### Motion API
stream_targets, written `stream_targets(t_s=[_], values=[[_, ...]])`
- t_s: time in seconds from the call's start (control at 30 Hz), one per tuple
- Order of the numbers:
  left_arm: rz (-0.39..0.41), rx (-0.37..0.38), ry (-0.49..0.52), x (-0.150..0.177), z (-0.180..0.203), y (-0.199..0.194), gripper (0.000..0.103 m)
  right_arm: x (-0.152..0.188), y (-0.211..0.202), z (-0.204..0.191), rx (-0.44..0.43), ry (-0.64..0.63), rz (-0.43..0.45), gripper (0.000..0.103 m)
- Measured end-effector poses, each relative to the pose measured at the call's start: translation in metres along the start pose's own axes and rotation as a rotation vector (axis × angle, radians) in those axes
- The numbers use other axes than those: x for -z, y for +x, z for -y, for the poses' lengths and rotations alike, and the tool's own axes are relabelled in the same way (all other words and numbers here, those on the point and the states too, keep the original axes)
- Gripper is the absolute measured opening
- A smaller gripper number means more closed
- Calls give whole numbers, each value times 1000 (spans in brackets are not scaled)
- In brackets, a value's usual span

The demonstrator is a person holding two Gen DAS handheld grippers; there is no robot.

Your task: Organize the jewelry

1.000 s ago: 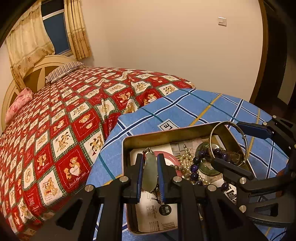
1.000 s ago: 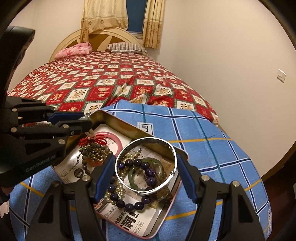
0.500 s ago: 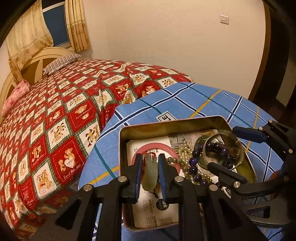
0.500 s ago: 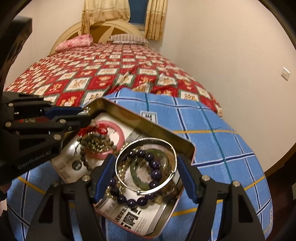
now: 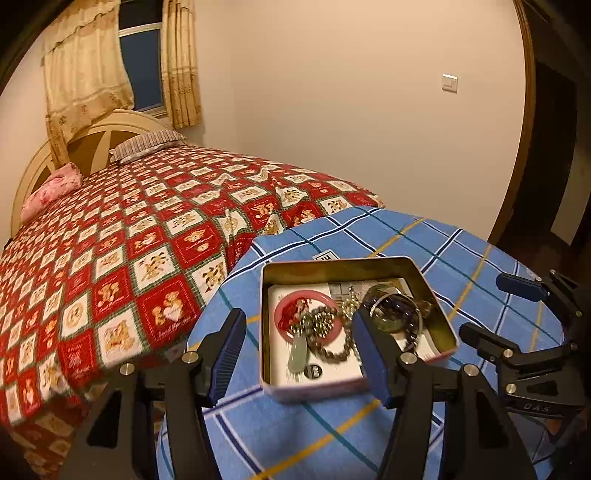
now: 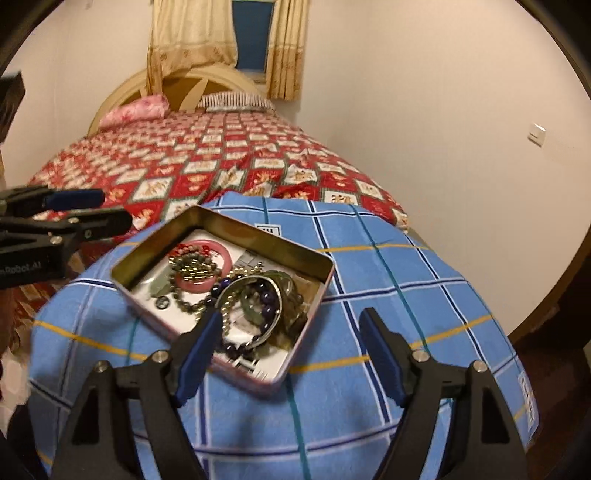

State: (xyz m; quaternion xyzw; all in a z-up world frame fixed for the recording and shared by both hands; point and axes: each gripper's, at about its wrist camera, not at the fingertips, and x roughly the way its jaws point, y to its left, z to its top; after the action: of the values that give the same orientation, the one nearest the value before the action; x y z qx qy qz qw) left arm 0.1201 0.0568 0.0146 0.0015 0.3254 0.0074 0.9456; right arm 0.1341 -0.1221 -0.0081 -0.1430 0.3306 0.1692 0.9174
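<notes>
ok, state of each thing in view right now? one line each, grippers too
left gripper: open, empty
right gripper: open, empty
tin: lid off, on the blue cloth
jade pendant: lying in tin
silver bangle: lying in tin, atop the beads
pink bangle: flat in tin, cord and beads on it
purple bead bracelet: in tin, tangled with the others
curtains: partly drawn

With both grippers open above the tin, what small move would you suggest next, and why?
Probably draw both grippers back from the tin. The left gripper and right gripper stand with jaws wide and hold nothing. The jade pendant, the silver bangle and the beaded pieces lie inside the tin, and no jewelry shows on the blue checked cloth.
</notes>
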Motion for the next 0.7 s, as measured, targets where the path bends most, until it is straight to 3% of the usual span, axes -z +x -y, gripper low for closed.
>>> stream_targets(t_s=[0.23, 0.7], values=[[12, -7, -28, 17, 2, -28, 60, 11, -27, -13, -12, 13, 47, 82], [22, -13, -44, 23, 4, -46, 61, 12, -46, -11, 14, 27, 82, 85]])
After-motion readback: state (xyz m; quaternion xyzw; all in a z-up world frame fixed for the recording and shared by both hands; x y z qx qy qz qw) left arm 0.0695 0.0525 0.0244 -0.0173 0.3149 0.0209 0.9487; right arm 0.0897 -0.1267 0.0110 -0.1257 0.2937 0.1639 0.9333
